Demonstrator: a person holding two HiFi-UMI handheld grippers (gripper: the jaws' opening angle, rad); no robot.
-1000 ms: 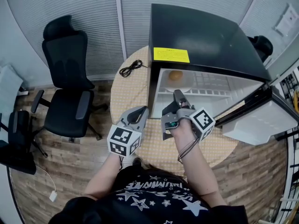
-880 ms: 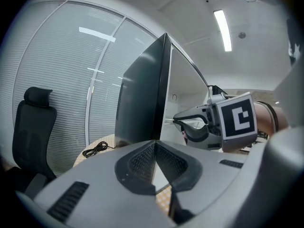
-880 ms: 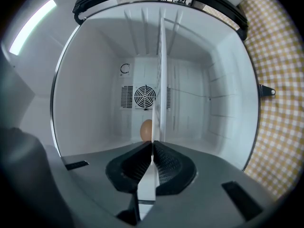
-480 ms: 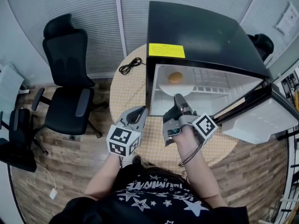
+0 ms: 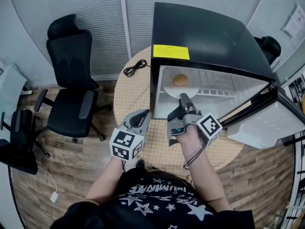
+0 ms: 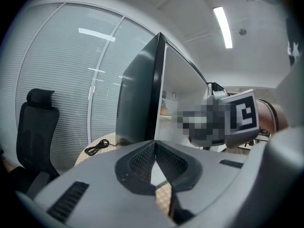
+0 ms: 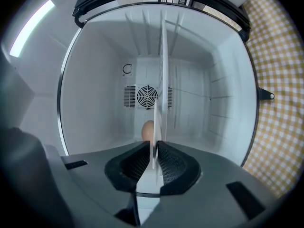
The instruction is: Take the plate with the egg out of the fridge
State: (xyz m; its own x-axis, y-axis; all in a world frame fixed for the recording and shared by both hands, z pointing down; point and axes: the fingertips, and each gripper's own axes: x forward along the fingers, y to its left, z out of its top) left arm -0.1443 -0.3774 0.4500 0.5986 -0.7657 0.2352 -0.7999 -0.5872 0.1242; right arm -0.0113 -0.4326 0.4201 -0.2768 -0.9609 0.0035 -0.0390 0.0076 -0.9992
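White round plate w/ one brown egg is seen on a shelf inside the open fridge. At left an office chair is seen, then a black cable on the checked table. L gripper is held closed and empty in front of the fridge, clear of the plate. R gripper is clamped on the plate's near rim, jaws just eased a hair wider. Door is swung open at right. Plate is laid flat, egg on its far half; being round, no long axis is shown.

An office: swivel chairs beside blind-covered glass walls.
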